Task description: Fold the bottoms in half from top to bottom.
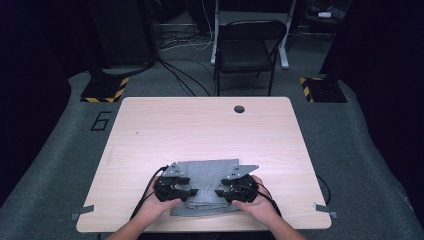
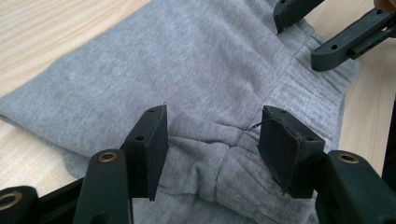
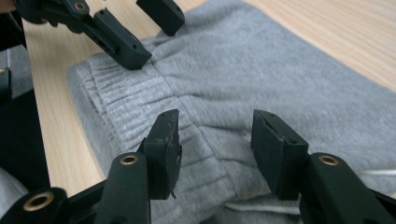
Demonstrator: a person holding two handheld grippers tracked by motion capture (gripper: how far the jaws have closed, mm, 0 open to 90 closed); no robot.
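High view: folded grey garment flat on the near-centre part of the wooden table, close to the near edge, ribbed band toward the person. Left gripper over the garment's left part, right gripper over its right part, tips pointed toward each other, near but apart. One hand behind each gripper: left hand, right hand, forearms in from the bottom edge. Black cables off both grippers toward the near table edge. Left gripper view: left gripper jaws spread wide, a bunched fold of grey fabric between them; pads astride the fold, contact with the cloth not clear enough to call a pinch. Ribbed band to the upper right, with the right gripper above it at the top right corner. Right gripper view: right gripper jaws spread about halfway, over the seam between ribbed band and smooth cloth, fabric between the pads, no clamp visible. White drawstring at the garment's lower edge. Left gripper at the top left, just beyond the band. Farther out in the high view: round cable hole near the table's far edge, black folding chair behind the table, grey carpet around it, yellow-and-black striped stand bases at the left and right.
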